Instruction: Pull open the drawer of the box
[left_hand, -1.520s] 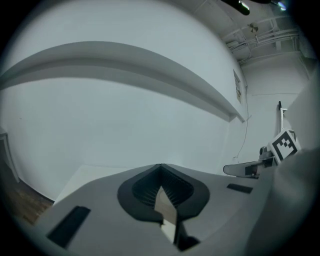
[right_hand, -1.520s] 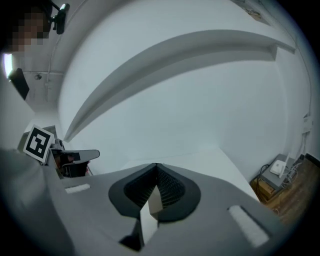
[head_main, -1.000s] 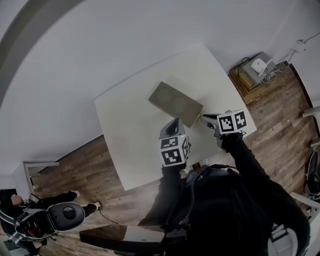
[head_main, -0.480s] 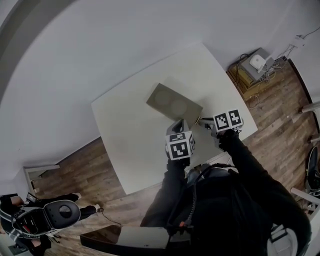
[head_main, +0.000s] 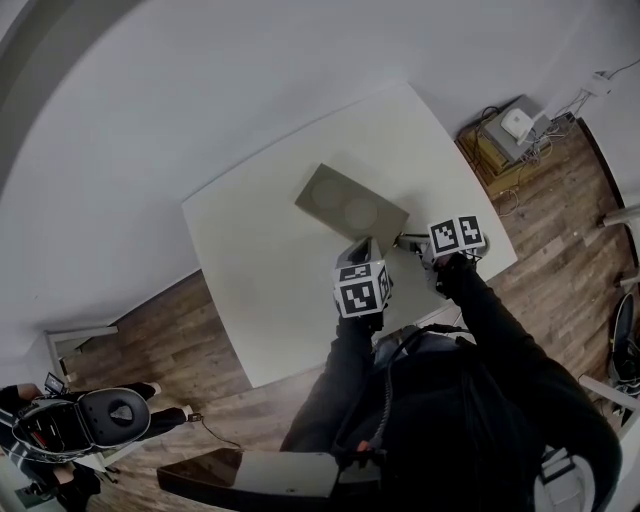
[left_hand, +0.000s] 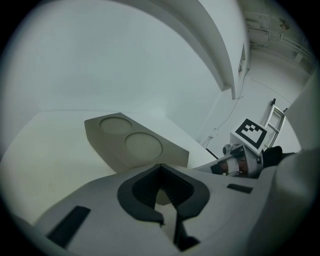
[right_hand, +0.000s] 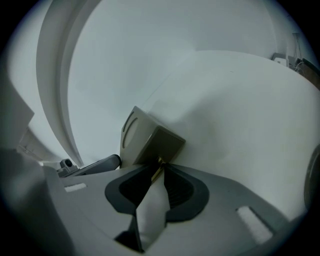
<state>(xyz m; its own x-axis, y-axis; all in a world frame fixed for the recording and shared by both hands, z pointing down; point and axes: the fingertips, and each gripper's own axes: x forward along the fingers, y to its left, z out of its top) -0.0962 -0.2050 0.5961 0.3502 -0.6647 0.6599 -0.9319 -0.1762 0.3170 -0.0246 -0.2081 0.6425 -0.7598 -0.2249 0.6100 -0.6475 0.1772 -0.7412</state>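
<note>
Well: box (head_main: 350, 208) on white table (head_main: 250, 280), drawer apparently not yet out. Right gripper (right_hand: 160, 166) jaws pinched on brass pull (right_hand: 158, 160) at box end. Left gripper (left_hand: 161, 169) jaws together, empty, just beside box, not bracing. Risk: unbraced box slides along with tug; pull slips from pinch.

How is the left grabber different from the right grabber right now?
The right gripper pinches a small brass knob on the box's end face, while the left gripper is shut on nothing. The right gripper faces the box's end; the left gripper faces its long side. Both sit low over the white table, close to the box.
</note>
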